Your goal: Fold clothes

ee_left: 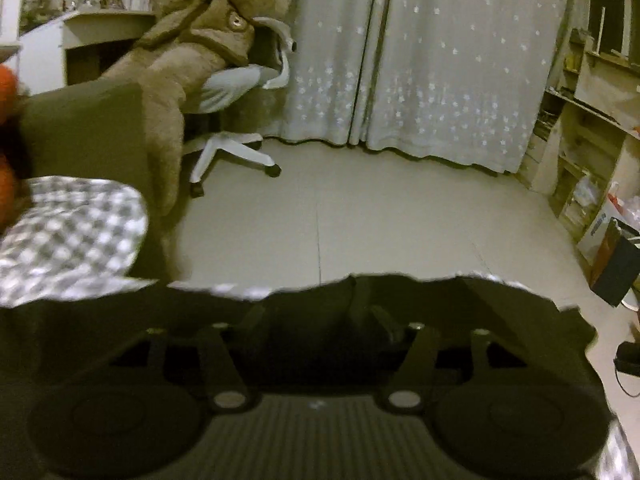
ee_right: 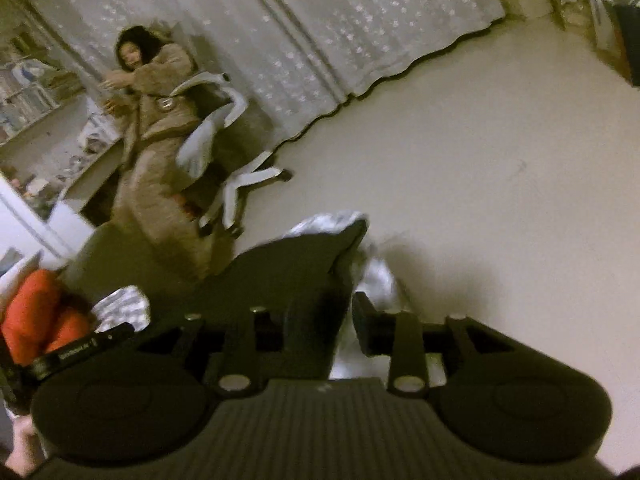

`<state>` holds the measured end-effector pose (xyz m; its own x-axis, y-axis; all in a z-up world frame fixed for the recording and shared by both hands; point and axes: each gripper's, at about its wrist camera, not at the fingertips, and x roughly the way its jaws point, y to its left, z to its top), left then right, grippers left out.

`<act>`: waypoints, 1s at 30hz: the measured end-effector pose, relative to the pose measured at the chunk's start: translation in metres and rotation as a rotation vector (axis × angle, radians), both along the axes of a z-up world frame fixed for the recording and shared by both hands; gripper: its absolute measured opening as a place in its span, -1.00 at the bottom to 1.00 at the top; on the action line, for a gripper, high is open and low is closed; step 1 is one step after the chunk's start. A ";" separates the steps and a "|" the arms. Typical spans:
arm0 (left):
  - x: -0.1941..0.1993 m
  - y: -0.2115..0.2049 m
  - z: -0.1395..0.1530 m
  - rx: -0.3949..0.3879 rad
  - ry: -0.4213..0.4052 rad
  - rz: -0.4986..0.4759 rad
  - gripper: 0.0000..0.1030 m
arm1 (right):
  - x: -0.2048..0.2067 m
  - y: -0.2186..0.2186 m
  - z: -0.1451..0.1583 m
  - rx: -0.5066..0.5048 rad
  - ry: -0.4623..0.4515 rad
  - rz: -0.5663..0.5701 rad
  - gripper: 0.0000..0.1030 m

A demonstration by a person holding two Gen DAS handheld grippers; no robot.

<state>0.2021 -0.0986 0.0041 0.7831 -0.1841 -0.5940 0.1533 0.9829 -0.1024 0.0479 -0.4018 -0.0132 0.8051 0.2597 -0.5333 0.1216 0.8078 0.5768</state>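
A dark garment [ee_left: 460, 312] lies spread across the bottom of the left wrist view, on a checked sheet [ee_left: 68, 236]. My left gripper [ee_left: 320, 314] sits low over it. Its fingers are dark against the dark cloth and seem to stand apart, with nothing pinched. In the right wrist view the same dark garment [ee_right: 296, 268] rises in a fold with a pale inner side [ee_right: 380, 280]. My right gripper [ee_right: 336, 316] is shut on that fold, and the cloth hides its left finger.
A person in a brown fleece robe [ee_left: 208, 40] sits on a white swivel chair [ee_left: 228, 148] at the back left. Star-print curtains [ee_left: 440, 60] hang behind the pale floor [ee_left: 400, 216]. Shelves [ee_left: 588, 128] line the right wall. An orange sleeve [ee_right: 36, 312] is at the left.
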 end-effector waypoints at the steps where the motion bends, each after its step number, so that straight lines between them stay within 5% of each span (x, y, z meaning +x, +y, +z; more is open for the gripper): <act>1: -0.012 0.005 0.003 0.002 0.000 0.003 0.16 | -0.013 0.003 0.002 0.011 0.001 0.013 -0.32; 12: -0.130 0.084 0.020 0.034 0.040 0.043 0.35 | -0.113 0.032 0.008 0.061 0.057 0.110 -0.32; 18: -0.175 0.132 0.011 0.025 0.141 0.044 0.37 | -0.137 0.040 0.005 0.058 0.097 0.133 -0.32; 30: -0.244 0.199 -0.010 -0.170 0.256 0.071 0.37 | -0.194 0.042 -0.004 0.131 0.112 0.169 -0.33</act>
<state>-0.0422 0.1003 -0.0063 0.6263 -0.2479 -0.7392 0.0331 0.9557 -0.2924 -0.1458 -0.3601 -0.0172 0.6817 0.4590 -0.5697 0.0599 0.7410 0.6688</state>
